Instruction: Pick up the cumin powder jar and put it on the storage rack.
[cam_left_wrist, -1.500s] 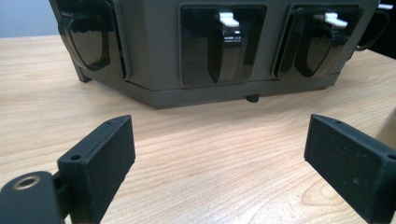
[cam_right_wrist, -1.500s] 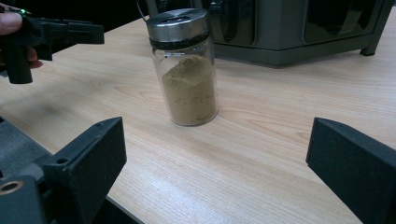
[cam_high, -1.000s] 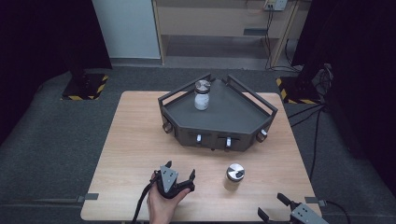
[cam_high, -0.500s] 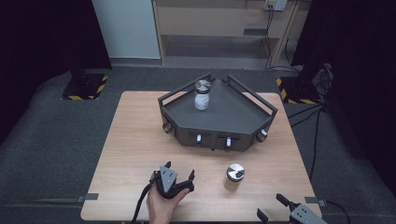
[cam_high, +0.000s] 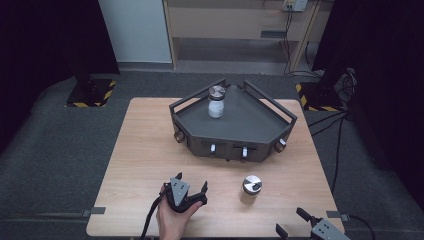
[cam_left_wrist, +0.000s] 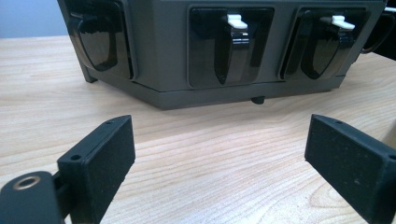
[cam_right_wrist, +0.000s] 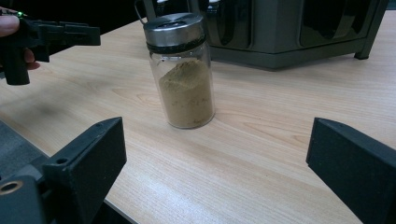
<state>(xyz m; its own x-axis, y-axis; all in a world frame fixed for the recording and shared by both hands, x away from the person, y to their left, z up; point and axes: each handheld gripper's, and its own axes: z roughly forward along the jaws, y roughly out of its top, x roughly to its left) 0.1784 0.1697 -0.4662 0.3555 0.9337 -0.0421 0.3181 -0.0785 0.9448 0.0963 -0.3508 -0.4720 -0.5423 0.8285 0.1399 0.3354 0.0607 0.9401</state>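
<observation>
Nothing is shifting since the earlier frames: left gripper (cam_high: 189, 189) is hovering wide and empty over the table (cam_high: 135, 150); right gripper (cam_high: 295, 222) is waiting wide and empty at its near edge. Spice jar (cam_high: 250, 188) is standing upright between them, before the grey rack (cam_high: 260, 132).

Two spice jars (cam_high: 250, 188) (cam_high: 216, 101); one rack (cam_high: 260, 131); one table (cam_high: 145, 150).

Bright even tabletop, dark surroundings, sharp focus
</observation>
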